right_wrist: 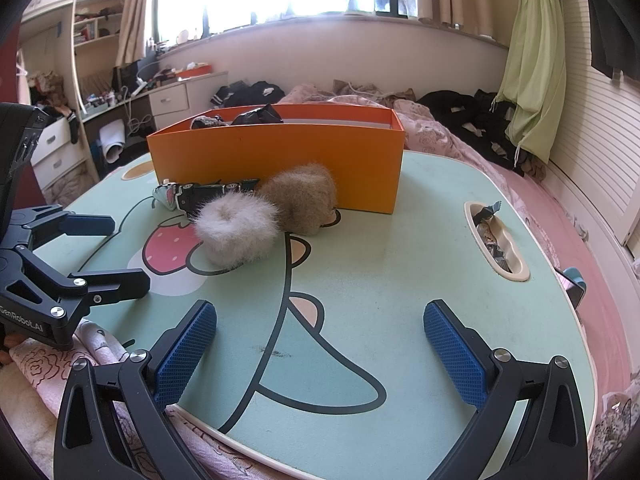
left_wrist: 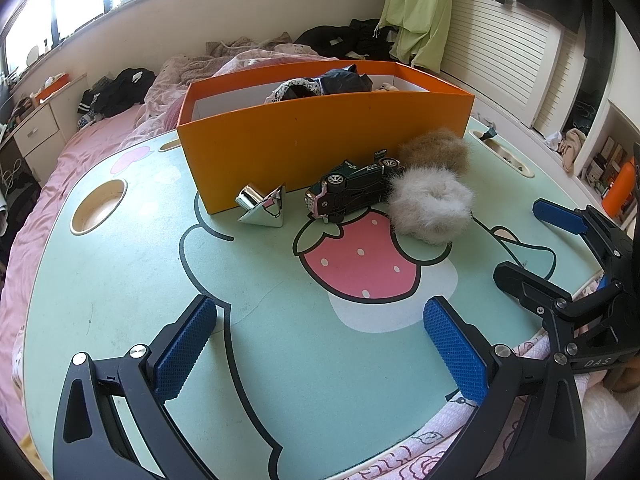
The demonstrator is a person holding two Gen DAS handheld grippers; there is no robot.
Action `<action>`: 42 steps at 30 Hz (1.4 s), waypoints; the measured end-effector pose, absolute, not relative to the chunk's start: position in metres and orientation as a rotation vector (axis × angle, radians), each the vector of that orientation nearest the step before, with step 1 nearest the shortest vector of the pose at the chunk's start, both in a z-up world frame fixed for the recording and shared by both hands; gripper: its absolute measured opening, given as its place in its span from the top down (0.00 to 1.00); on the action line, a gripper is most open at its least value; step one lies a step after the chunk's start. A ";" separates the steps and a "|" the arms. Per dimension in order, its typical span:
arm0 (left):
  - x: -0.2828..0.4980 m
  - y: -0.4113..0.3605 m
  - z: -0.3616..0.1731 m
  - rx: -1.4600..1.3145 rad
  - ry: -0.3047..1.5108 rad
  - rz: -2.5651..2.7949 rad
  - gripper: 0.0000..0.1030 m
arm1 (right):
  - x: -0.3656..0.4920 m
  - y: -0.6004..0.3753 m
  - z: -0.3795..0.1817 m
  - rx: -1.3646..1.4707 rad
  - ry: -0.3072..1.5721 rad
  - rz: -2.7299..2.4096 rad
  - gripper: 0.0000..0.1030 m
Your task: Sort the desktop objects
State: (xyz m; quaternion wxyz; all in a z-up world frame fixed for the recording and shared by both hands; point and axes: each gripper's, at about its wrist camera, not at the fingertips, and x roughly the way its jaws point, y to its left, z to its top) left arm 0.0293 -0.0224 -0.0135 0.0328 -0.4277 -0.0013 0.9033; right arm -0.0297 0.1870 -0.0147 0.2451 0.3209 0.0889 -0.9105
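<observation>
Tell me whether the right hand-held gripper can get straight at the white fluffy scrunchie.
Probably yes. The right hand-held gripper is open, and only bare table lies between it and the white fluffy scrunchie. The brown scrunchie and toy car touch it from behind, not on the near side.

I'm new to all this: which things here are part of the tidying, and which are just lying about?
Part of the job: orange box, toy car, white fluffy scrunchie, brown fluffy scrunchie, shiny silver piece.

Lying about: clothes on the bed, green garment, wrappers in the table slot.
</observation>
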 end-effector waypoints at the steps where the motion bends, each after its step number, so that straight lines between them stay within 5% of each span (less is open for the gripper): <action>1: 0.029 -0.022 -0.014 -1.316 -0.004 2.780 0.00 | -0.030 0.187 -0.015 0.876 0.243 -2.485 0.00; 15: 0.029 -0.023 -0.013 -1.317 -0.007 2.779 0.00 | -0.029 0.188 -0.015 0.874 0.243 -2.485 0.00; 22: 0.022 -0.046 0.000 -1.275 -0.147 2.818 0.02 | -0.029 0.188 -0.015 0.873 0.243 -2.486 0.00; 28: -0.008 -0.067 0.004 -1.325 -0.292 2.796 0.34 | -0.028 0.188 -0.015 0.873 0.243 -2.486 0.00; 34: -0.019 -0.075 0.001 -1.317 -0.404 2.784 0.34 | -0.029 0.188 -0.015 0.873 0.243 -2.486 0.00; 39: -0.028 -0.076 -0.003 -1.344 -0.419 2.742 0.64 | -0.030 0.188 -0.014 0.872 0.242 -2.485 0.00; 42: -0.028 -0.071 -0.006 -1.332 -0.386 2.728 0.68 | -0.030 0.188 -0.014 0.871 0.243 -2.486 0.00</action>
